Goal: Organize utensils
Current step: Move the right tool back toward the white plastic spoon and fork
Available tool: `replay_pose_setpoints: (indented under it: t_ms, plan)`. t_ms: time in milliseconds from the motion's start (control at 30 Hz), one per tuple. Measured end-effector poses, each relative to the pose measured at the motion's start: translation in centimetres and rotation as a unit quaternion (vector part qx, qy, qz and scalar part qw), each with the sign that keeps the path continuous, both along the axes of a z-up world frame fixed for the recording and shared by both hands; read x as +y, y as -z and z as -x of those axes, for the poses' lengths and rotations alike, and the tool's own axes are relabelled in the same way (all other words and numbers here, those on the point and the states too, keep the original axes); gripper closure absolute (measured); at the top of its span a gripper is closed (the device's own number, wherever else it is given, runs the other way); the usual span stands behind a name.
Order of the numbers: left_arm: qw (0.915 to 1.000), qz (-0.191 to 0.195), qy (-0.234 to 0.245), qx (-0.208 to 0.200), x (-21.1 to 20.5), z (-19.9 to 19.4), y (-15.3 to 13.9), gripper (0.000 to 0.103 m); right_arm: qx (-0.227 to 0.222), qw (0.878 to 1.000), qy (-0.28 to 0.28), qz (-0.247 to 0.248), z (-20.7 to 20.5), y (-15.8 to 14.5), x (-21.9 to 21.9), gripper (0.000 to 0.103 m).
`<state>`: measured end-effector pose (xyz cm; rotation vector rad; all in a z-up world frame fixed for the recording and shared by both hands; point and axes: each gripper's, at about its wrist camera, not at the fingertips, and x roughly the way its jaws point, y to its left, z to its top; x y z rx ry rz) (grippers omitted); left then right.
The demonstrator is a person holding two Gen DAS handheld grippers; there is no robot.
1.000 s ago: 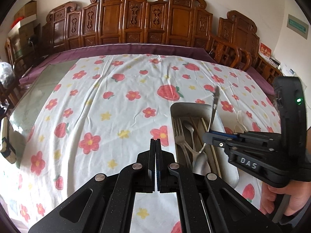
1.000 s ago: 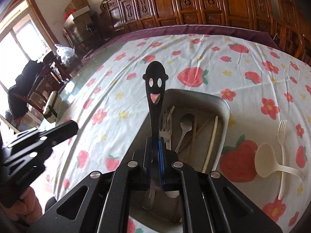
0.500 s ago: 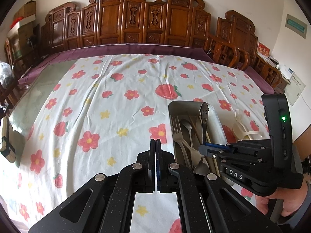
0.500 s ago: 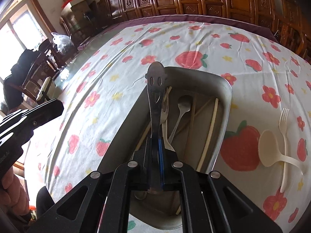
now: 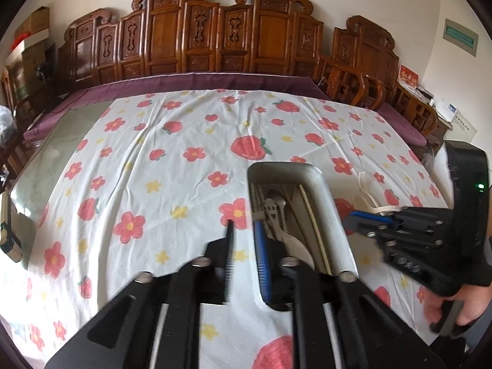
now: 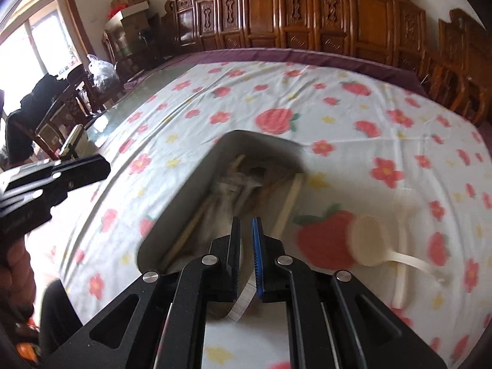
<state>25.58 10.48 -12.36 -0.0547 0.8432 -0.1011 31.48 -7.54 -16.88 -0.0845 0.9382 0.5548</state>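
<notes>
A grey metal tray sits on the flowered cloth and holds forks, spoons, chopsticks and a smiley-face metal utensil. My left gripper is open and empty, its fingers straddling the tray's near left rim. My right gripper is open and empty above the tray's near end; it also shows in the left wrist view to the right of the tray. A white plastic spoon and a white plastic fork lie on the cloth right of the tray.
The flowered tablecloth covers a large table with a bare glass strip on the left. Carved wooden chairs line the far edge. My left gripper's body shows at the left of the right wrist view.
My right gripper opened, let the smiley-face utensil go into the tray and pulled back to the right. My left gripper opened and moved right to the tray's rim.
</notes>
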Motion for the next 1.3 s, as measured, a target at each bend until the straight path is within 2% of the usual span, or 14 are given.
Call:
replay_pose_setpoints:
  t_ms: [67, 100, 167, 200, 233, 300, 400, 533, 800, 1167, 1200, 1267, 1300]
  plan:
    - [1.0000, 0.002, 0.007, -0.002, -0.6, -0.1, -0.1, 0.076, -0.012, 1.000, 0.005, 0.012, 0.3, -0.3, -2.4, 0.078]
    - [1.0000, 0.003, 0.009, -0.002, -0.9, -0.1, -0.2, 0.072, -0.017, 1.000, 0.009, 0.019, 0.4, -0.3, -3.5, 0.077]
    - [0.9998, 0.006, 0.017, -0.005, -1.7, -0.1, -0.3, 0.057, -0.024, 0.999, 0.017, 0.038, 0.3, -0.1, -5.7, 0.068]
    - [0.9998, 0.007, 0.019, -0.006, -2.0, -0.1, -0.4, 0.046, -0.025, 0.998, 0.021, 0.045, 0.2, 0.1, -6.6, 0.066]
    - [0.9997, 0.008, 0.022, -0.008, -2.3, -0.2, -0.4, 0.041, -0.024, 0.998, 0.025, 0.054, 0.0, 0.3, -7.7, 0.062]
    - [0.9995, 0.008, 0.028, -0.011, -3.0, -0.3, -0.5, 0.028, -0.023, 0.997, 0.030, 0.073, -0.7, 0.8, -9.6, 0.061]
    - [0.9991, 0.012, 0.037, -0.014, -4.2, -0.4, -0.4, 0.015, -0.020, 0.995, 0.036, 0.096, -1.7, 1.8, -11.6, 0.056]
    - [0.9985, 0.008, 0.053, -0.010, -5.7, -0.4, -0.2, 0.010, -0.009, 0.993, 0.031, 0.111, -2.9, 3.2, -13.2, 0.047]
    - [0.9957, 0.000, 0.092, 0.002, -8.8, 0.0, 0.4, 0.009, 0.037, 0.990, -0.008, 0.139, -5.1, 6.2, -13.2, 0.046]
    - [0.9916, 0.003, 0.122, 0.043, -11.7, -0.6, 2.1, 0.008, 0.048, 0.982, -0.027, 0.179, -7.2, 7.5, -13.0, 0.047]
    - [0.9915, 0.003, 0.122, 0.046, -11.9, -0.8, 2.2, 0.008, 0.047, 0.983, -0.028, 0.177, -7.3, 7.5, -13.2, 0.050]
    - [0.9911, 0.004, 0.122, 0.052, -12.3, -1.1, 2.4, 0.008, 0.050, 0.984, -0.027, 0.171, -7.3, 7.4, -13.6, 0.073]
    - [0.9912, 0.002, 0.120, 0.056, -12.5, -1.3, 2.5, 0.008, 0.050, 0.984, -0.027, 0.170, -7.3, 7.4, -13.7, 0.078]
